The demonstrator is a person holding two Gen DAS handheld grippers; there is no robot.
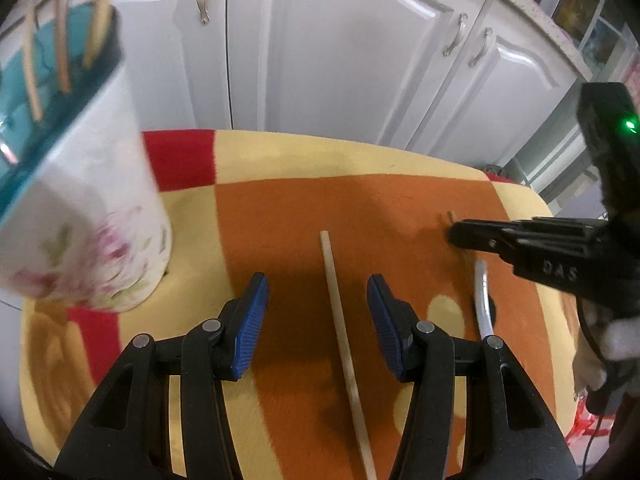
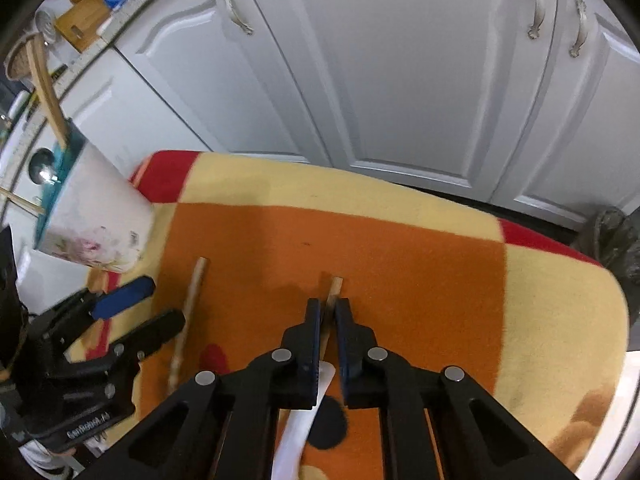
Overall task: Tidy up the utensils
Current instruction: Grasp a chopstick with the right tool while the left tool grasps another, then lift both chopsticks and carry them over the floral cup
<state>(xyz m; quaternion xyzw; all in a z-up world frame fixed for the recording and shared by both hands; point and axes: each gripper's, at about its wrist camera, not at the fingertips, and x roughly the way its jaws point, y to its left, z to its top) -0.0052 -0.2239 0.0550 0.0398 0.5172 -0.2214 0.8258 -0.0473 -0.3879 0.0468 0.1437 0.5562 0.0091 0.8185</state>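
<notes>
A thin wooden stick (image 1: 340,328) lies on the orange patch of the blanket (image 1: 312,152), and shows again as a stick (image 2: 186,320) in the right wrist view. My left gripper (image 1: 318,308) hovers over it, open, its blue pads on either side and apart from it. To its left stands a white floral cup (image 1: 88,220) with a teal inside, holding several wooden utensils. My right gripper (image 2: 329,308) is shut on the wooden end of a utensil (image 2: 335,285) whose white part (image 2: 316,392) runs back under the jaws. The left wrist view shows that right gripper (image 1: 451,236) low over the blanket.
White cabinet doors (image 2: 400,80) stand close behind the blanket-covered table. The cup (image 2: 96,220) sits near the table's far left corner. My left gripper (image 2: 164,300) is just left of the right one. A counter with a wooden block (image 2: 92,12) lies at the upper left.
</notes>
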